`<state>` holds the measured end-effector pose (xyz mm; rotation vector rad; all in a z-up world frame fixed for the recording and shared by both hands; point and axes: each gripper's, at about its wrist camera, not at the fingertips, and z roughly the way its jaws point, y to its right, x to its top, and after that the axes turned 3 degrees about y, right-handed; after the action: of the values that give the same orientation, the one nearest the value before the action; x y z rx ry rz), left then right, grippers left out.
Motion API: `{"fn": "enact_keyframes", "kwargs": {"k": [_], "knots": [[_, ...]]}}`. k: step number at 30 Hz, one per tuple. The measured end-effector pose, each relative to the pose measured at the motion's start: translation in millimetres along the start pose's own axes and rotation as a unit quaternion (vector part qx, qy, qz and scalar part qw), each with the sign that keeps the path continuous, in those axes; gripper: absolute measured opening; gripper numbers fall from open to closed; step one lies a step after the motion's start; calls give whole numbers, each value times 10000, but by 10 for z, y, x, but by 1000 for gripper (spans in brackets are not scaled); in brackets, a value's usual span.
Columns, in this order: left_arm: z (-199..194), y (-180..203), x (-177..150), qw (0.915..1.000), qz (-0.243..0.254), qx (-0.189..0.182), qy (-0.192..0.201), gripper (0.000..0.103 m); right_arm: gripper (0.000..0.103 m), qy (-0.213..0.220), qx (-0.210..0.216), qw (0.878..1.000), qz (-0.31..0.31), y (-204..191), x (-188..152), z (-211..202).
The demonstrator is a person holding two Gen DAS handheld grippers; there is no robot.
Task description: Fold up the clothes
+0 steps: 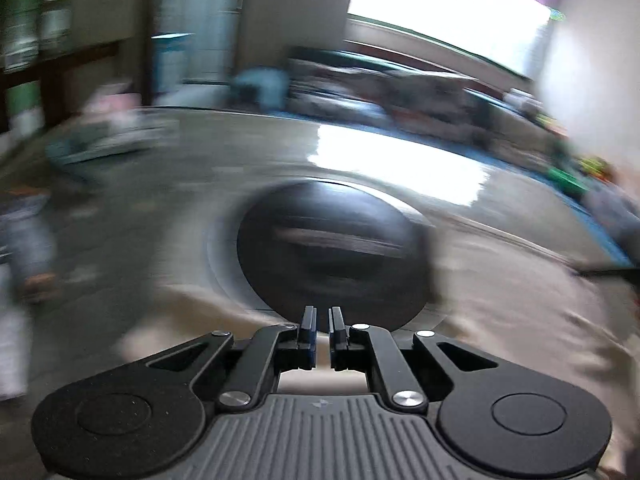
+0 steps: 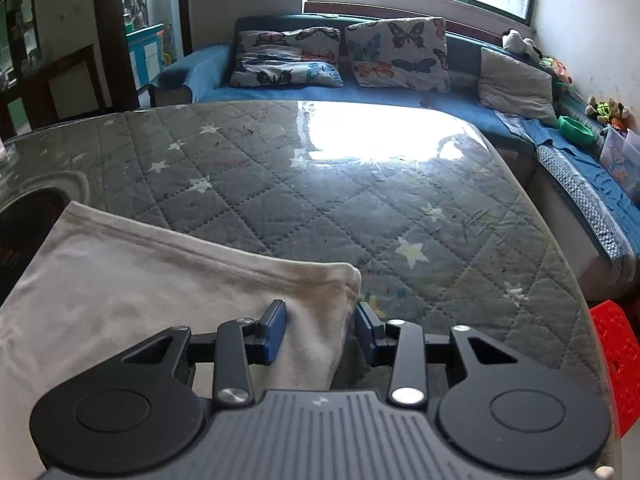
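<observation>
A beige garment (image 2: 160, 280) lies flat on the near left of the table (image 2: 320, 200), its hemmed edge running to a corner in front of my right gripper (image 2: 320, 306). That gripper is open and straddles the corner: the left pad (image 2: 276, 328) is over the cloth and the right pad (image 2: 366, 322) is just past its side edge. The left wrist view is blurred. There my left gripper (image 1: 322, 312) is shut, with only a thin slit between its pads, above the beige garment (image 1: 520, 320). Whether cloth is pinched in the slit I cannot tell.
The table wears a grey quilted cover with stars under a glossy sheet. A dark round disc (image 1: 332, 256) sits in it, ahead of my left gripper. A blue sofa (image 2: 208, 68) with butterfly cushions (image 2: 396, 52) wraps the far and right sides. A red stool (image 2: 616, 352) stands at the right.
</observation>
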<state>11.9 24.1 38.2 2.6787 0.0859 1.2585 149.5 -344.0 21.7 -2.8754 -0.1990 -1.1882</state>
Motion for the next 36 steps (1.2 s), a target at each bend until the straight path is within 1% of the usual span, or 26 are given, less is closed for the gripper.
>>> {"fn": "enact_keyframes", "kwargs": {"k": [2, 3, 4, 5, 7, 10, 14, 15, 18, 21, 22, 24, 27, 29, 31, 36], "knots": [[98, 223, -54, 9984, 264, -455, -188, 7, 37, 5, -17, 10000, 11, -6, 26, 31], [146, 305, -96, 9970, 403, -594, -292, 7, 37, 5, -25, 10000, 13, -8, 41, 46], [189, 360, -144, 9960, 554, -609, -361, 8, 37, 7, -27, 10000, 14, -10, 55, 64], [230, 409, -194, 9949, 708, -590, -420, 8, 37, 8, -30, 10000, 15, -12, 69, 81], [248, 449, -246, 9939, 904, -541, -330, 8, 37, 15, -28, 10000, 30, -5, 99, 121], [285, 366, -178, 9953, 812, -409, -336, 9, 38, 29, -8, 10000, 84, 0, 152, 191], [295, 283, -145, 9965, 748, -101, -362, 15, 39, 80, -13, 9999, 78, -21, 224, 286], [289, 264, -151, 9966, 747, -32, -354, 15, 39, 94, -20, 9999, 73, -31, 244, 312], [279, 254, -127, 9964, 759, 112, -366, 15, 43, 118, -37, 9999, 64, -53, 296, 377], [227, 285, -94, 9962, 758, 257, -347, 15, 43, 82, -8, 10000, 42, -45, 350, 396], [203, 306, -72, 9964, 755, 241, -303, 15, 43, 68, -4, 10000, 22, -43, 362, 386], [130, 374, -30, 9969, 747, 94, -220, 17, 43, 118, -25, 9999, -35, -40, 371, 291], [34, 551, -62, 9958, 855, -273, -195, 20, 43, 112, 96, 9996, -225, -37, 329, 71], [-17, 690, -122, 9936, 997, -479, -205, 28, 43, 108, 176, 9992, -352, -35, 300, -75], [-29, 797, -184, 9921, 1069, -609, -255, 29, 43, 117, 229, 9986, -452, -42, 243, -213], [-45, 1045, -325, 9878, 1219, -898, -363, 29, 43, 76, 599, 9960, -663, -144, -41, -656]]}}
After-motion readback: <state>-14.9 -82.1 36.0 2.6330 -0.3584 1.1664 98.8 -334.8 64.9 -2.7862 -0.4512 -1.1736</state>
